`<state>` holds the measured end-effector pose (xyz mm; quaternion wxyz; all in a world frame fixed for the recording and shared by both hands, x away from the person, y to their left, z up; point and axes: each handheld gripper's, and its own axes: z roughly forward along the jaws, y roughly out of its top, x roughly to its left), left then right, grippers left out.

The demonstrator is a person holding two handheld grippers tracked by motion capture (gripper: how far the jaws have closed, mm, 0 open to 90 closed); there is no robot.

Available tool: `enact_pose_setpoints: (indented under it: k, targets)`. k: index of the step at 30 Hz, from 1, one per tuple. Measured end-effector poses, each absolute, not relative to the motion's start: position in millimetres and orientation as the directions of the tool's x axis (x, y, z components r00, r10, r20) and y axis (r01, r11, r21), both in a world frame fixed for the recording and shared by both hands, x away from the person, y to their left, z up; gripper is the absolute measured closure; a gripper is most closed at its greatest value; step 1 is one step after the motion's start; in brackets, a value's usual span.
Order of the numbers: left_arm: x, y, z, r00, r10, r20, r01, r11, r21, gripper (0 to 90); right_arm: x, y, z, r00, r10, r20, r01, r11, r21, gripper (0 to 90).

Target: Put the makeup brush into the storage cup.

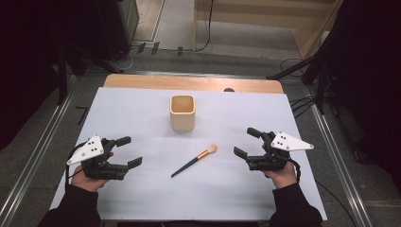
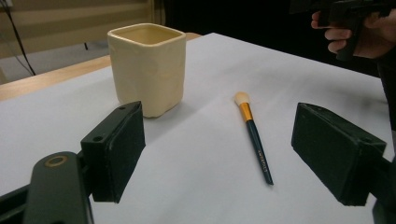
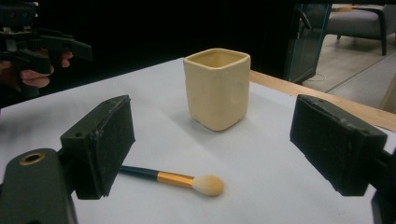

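Note:
A cream square cup (image 1: pixel 182 112) stands upright at the middle back of the white table cover (image 1: pixel 142 118); it also shows as the cup (image 2: pixel 147 67) and the cup (image 3: pixel 217 87). A makeup brush (image 1: pixel 195 160) with a dark handle, gold ferrule and pale bristles lies flat in front of the cup, also seen as the brush (image 2: pixel 254 135) and the brush (image 3: pixel 180 179). My left gripper (image 1: pixel 128 151) is open at the front left, empty. My right gripper (image 1: pixel 247 142) is open at the right, empty. The brush lies between the two, untouched.
A wooden table edge (image 1: pixel 189 82) shows behind the white cover. Metal rails (image 1: pixel 38 156) run along both sides of the table. Cables and dark stands lie on the floor at the back. The cover around the cup and brush is bare.

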<state>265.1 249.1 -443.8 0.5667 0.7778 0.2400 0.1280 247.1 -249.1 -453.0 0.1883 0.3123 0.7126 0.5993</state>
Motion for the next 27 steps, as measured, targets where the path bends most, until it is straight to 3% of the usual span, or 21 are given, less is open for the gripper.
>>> enact_pose_setpoints:
  k: [27]
  targets:
    - [271, 247, -444, 0.854, 0.515, -0.08, 0.227, -0.23, 0.946, 18.2, 278, -209, -446, -0.762, 0.641, 0.091, 0.198, 0.096, 0.976, 14.6]
